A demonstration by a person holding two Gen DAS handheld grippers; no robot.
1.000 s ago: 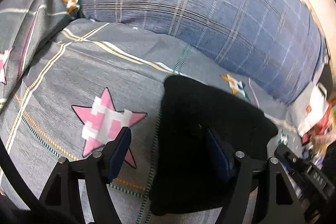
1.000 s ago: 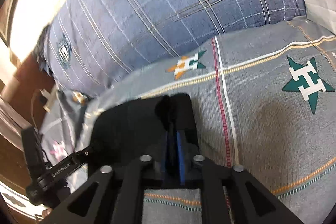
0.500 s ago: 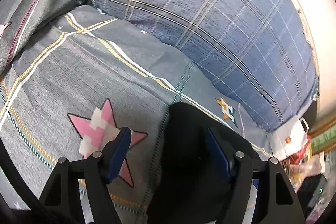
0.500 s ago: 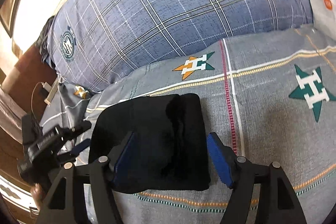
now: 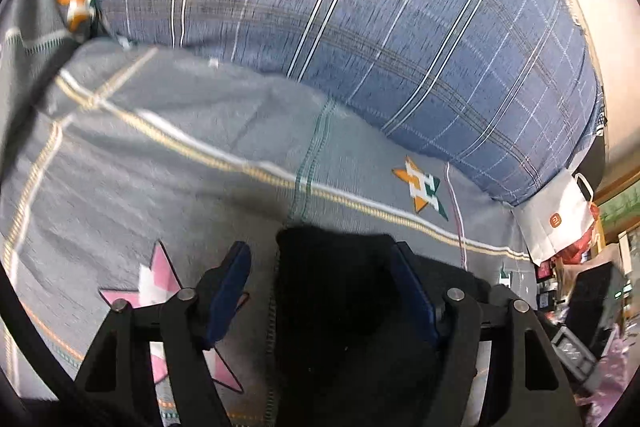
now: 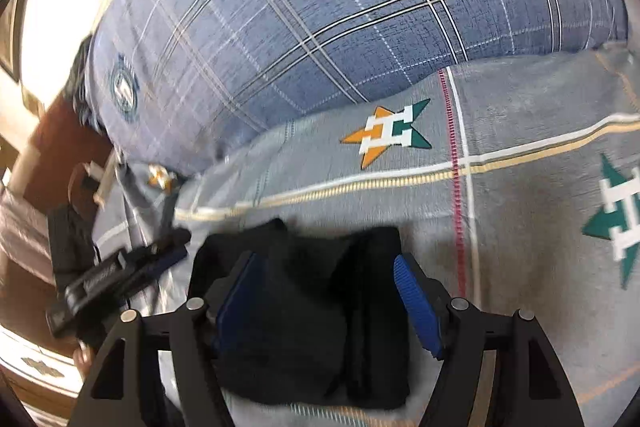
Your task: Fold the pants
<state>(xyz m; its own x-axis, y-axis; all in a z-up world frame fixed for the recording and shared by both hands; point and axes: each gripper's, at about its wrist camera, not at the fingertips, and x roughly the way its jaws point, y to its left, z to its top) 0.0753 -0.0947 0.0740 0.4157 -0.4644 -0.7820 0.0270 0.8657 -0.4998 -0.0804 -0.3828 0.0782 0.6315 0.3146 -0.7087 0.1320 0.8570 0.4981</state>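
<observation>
- Folded black pants (image 6: pixel 304 311) lie in a compact bundle on a bed, on the grey bedspread (image 6: pixel 520 227) printed with stars, just in front of a large blue plaid pillow (image 6: pixel 320 7).
- The right tongs (image 6: pixel 324 299) stand wide open above the bundle, blue pads on either side of it and pressing on nothing; their jaws have just been opening, with the pants lying between and below them.
- The left tongs (image 5: pixel 324 291) are also spread apart over the bundle's left edge, gripping nothing; their jaws have just been closing slightly, one pad over the bedspread, the other over the dark cloth.
- An orange-and-green star (image 6: pixel 388 135) sits between the pants and the pillow.
- A pink star (image 5: pixel 156 283) lies left of the pants.
- A white paper bag (image 5: pixel 560 219) rests at the pillow's right end.
</observation>
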